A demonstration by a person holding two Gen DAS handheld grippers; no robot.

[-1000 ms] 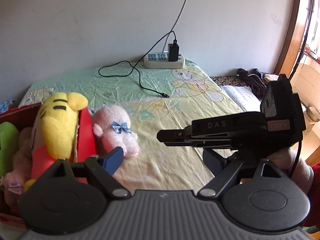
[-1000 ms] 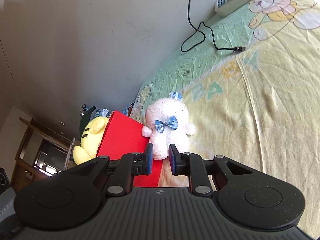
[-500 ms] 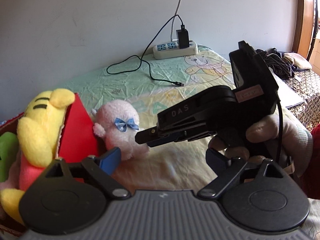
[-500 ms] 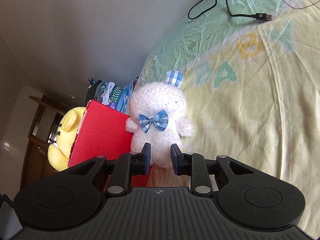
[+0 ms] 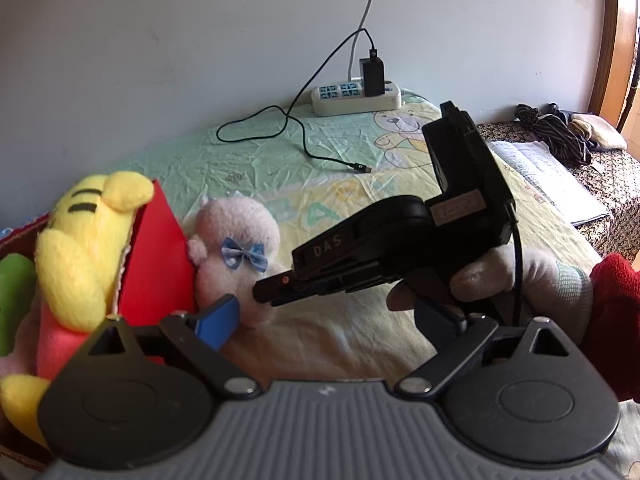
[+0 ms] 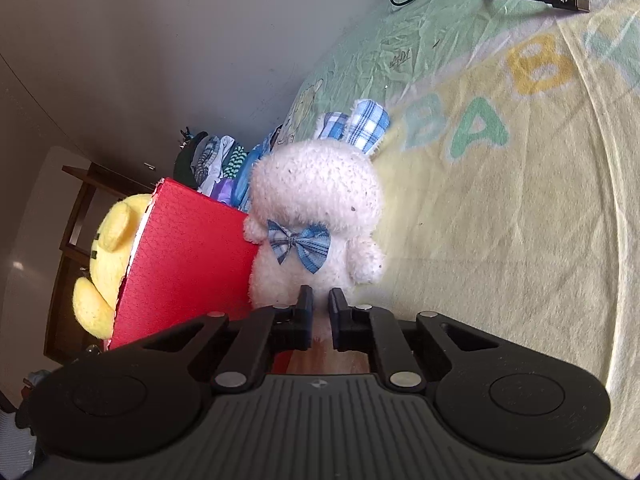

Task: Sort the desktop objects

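Note:
A pale pink plush bunny [image 5: 236, 240] [image 6: 316, 196] with a blue bow stands on the bed sheet, leaning on a red box [image 5: 156, 264] [image 6: 188, 256]. A yellow plush [image 5: 88, 232] [image 6: 114, 240] sticks out of that box, beside a green toy [image 5: 14, 292]. My right gripper [image 6: 321, 300] [image 5: 266, 294] is at the bunny's lower body, its fingers drawn close with fur between the tips. A gloved hand [image 5: 520, 276] holds it. My left gripper [image 5: 328, 316] stays wide open near the box's front, with nothing between its blue pads.
A white power strip [image 5: 356, 98] with a black charger lies by the wall. Its black cable [image 5: 304, 140] runs over the sheet and ends in a USB plug [image 6: 568, 0]. Papers [image 5: 548, 172] and dark clothes [image 5: 560, 132] lie at the right.
My right gripper has moved left and down to the bunny's base, and its fingers have drawn closer together. The left gripper has stayed open and shifted a little nearer.

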